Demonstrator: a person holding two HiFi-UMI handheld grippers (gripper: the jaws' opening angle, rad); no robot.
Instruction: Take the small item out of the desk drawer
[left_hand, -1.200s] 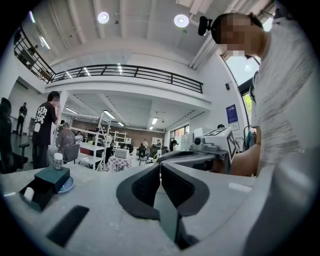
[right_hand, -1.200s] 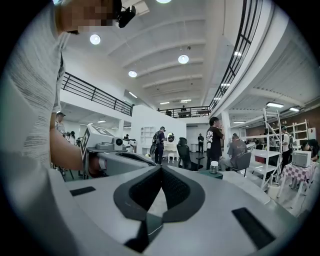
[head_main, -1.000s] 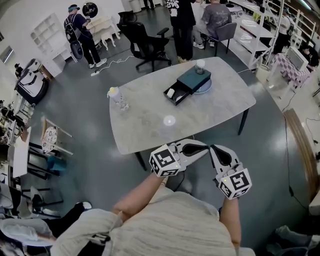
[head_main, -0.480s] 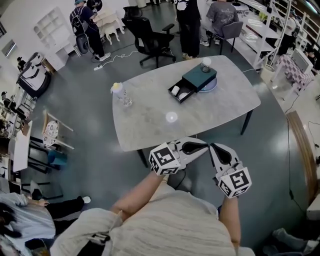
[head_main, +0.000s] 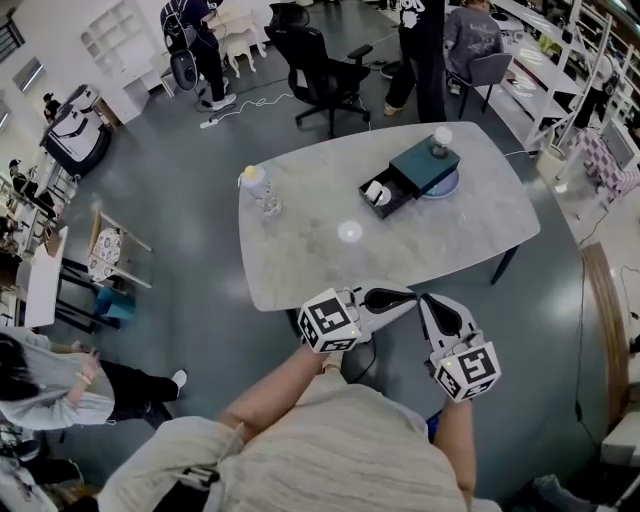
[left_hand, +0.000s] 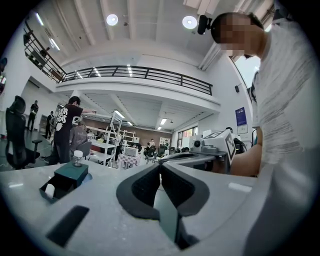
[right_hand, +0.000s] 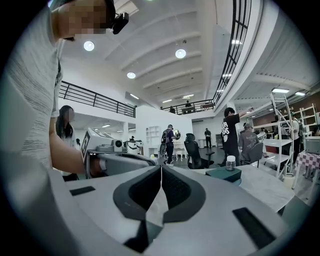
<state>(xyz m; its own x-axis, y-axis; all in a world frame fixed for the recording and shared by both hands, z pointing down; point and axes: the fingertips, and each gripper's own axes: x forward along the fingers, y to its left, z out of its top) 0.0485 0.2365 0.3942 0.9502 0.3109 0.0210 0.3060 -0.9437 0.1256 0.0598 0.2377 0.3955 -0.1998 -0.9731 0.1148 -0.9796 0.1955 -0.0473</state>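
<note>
A dark teal desk drawer box (head_main: 428, 162) stands on the far right part of the grey table (head_main: 300, 250). Its drawer (head_main: 382, 194) is pulled open toward me, and a small white item (head_main: 373, 190) lies inside. A small jar (head_main: 438, 140) sits on top of the box. My left gripper (head_main: 410, 298) and right gripper (head_main: 424, 301) hang side by side in front of my body, short of the table's near edge. Both are shut and empty. From the left gripper view, the box (left_hand: 70, 174) and the item (left_hand: 49, 190) are far off to the left.
A clear bottle (head_main: 258, 186) stands at the table's left end. A small white round object (head_main: 349, 232) lies near the table's middle. A black office chair (head_main: 325, 70) and several people are beyond the table, with shelves at the right.
The table and drawer box have shifted right in the head view as I moved. Both grippers stay shut and held the same way in front of me.
</note>
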